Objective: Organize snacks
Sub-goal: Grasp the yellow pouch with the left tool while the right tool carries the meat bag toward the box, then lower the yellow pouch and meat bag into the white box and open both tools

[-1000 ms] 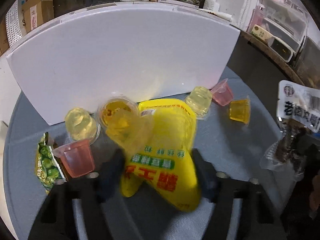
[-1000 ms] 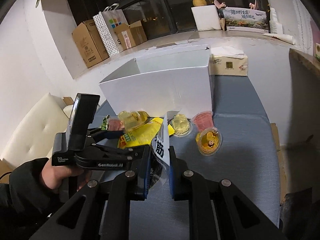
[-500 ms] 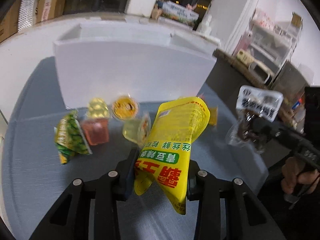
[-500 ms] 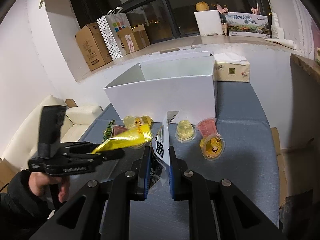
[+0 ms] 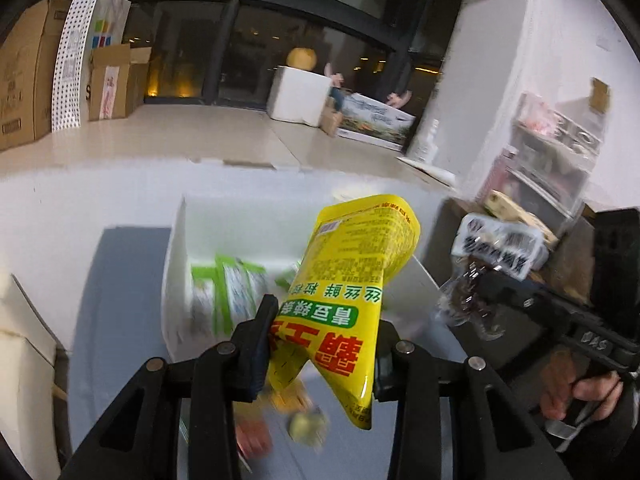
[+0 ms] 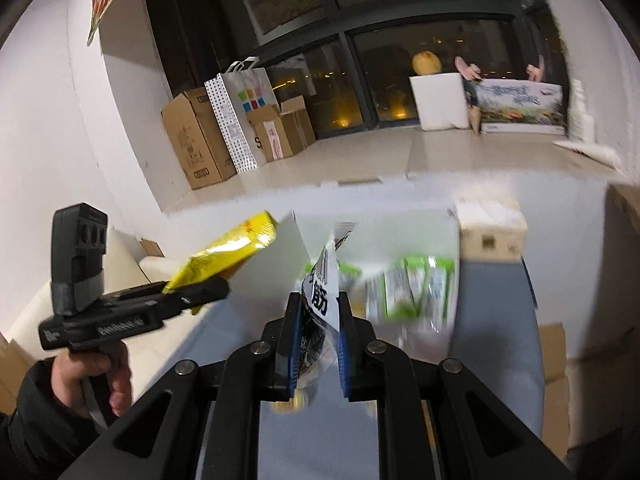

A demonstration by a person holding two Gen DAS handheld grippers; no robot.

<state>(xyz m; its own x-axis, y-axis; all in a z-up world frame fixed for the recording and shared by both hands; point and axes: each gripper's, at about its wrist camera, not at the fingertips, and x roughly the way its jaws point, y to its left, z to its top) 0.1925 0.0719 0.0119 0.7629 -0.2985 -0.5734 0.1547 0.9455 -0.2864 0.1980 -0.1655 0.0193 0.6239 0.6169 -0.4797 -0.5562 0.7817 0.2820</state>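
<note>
Two grips we see: left gripper clamps the yellow pouch; right gripper pinches the clear packet above the white box.

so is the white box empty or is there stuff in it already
Not empty. The open white box already holds green-and-white packets, visible in both wrist views, though blurred; how many, cannot tell.

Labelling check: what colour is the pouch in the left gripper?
Yellow pouch with red and green print; clearest in the left wrist view.
</note>
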